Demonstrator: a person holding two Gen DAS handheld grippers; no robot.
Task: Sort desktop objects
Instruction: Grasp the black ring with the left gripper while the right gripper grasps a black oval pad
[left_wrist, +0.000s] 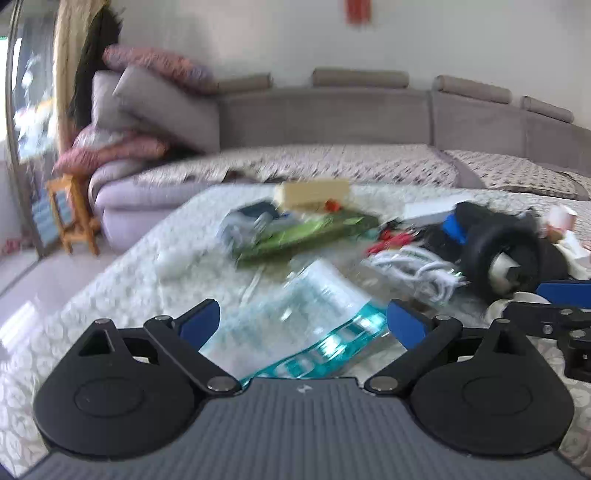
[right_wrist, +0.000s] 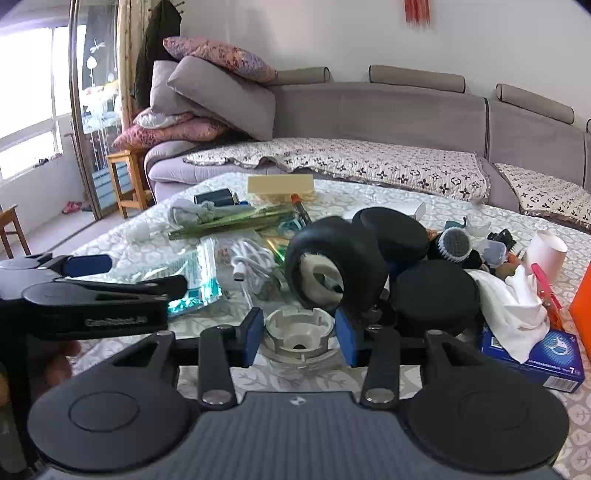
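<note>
- Right gripper: your jaws stand partly open around the grey plastic ring cap; whether the pads press its sides you cannot tell. Judged light, stiff, hollow and a little slick; take it across the outer wall, not the notched rim.
- Left gripper: jaws wide, the clear packet with teal print lying between them, not pinched. Judged thin, floppy, slippery; grip an edge.
- Near right: blue box under a white cloth, close to your right finger.
- Just beyond: black padded ring and white cable, little room.
- Far: cream box by the table's far edge; open tablecloth at left.
</note>
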